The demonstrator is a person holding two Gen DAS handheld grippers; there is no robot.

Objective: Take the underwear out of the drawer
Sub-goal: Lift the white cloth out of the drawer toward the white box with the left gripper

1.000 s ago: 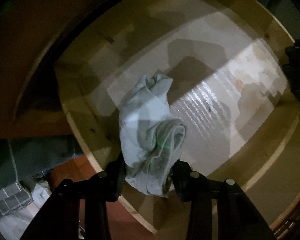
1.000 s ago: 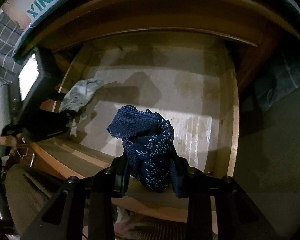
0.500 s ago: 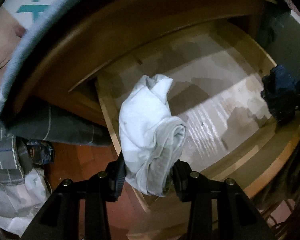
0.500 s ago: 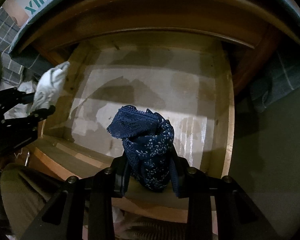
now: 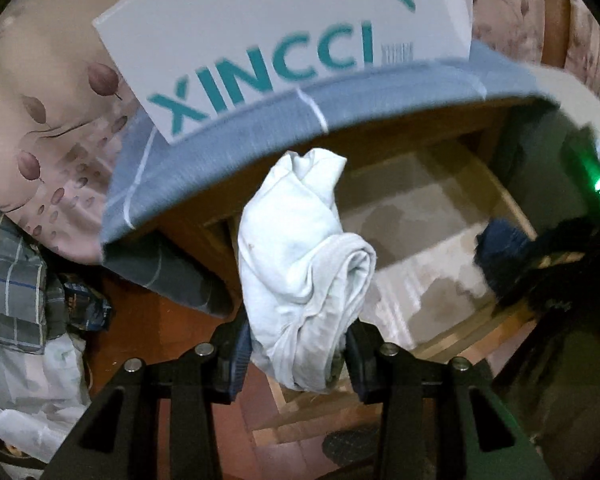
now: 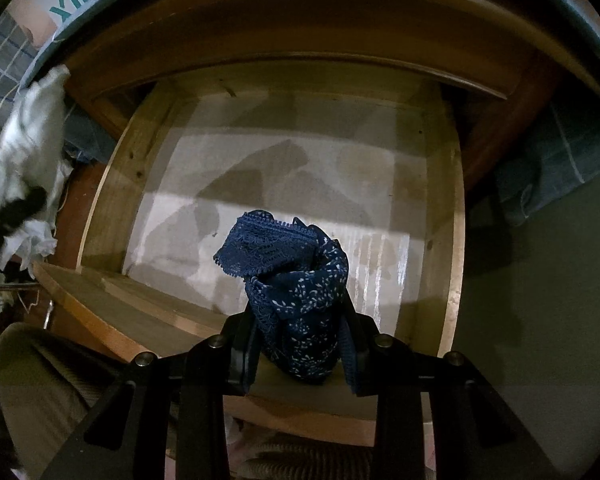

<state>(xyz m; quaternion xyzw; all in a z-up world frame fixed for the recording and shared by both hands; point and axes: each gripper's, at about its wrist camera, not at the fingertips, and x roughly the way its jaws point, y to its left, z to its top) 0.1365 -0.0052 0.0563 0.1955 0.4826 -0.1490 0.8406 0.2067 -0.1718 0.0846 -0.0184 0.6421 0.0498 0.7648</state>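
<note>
My left gripper (image 5: 296,354) is shut on a bunched white underwear (image 5: 300,264), held up above and left of the open wooden drawer (image 5: 460,336), in front of the bed edge. My right gripper (image 6: 300,354) is shut on a dark blue lace underwear (image 6: 296,292), held over the drawer's front part (image 6: 148,312). The white piece shows blurred at the left in the right wrist view (image 6: 28,148). The blue piece and right gripper show at the right in the left wrist view (image 5: 504,252). The drawer floor (image 6: 300,168) is bare.
A bed with a grey-blue sheet edge (image 5: 260,128) overhangs the drawer. A white XINCCI box (image 5: 284,44) lies on a leaf-print cover (image 5: 40,112). Checked cloth (image 5: 12,280) and white bags (image 5: 24,400) lie on the red-brown floor at left.
My left gripper has lifted the white underwear up and out of the drawer, towards the bed at left. My right gripper has barely moved with the blue underwear.
</note>
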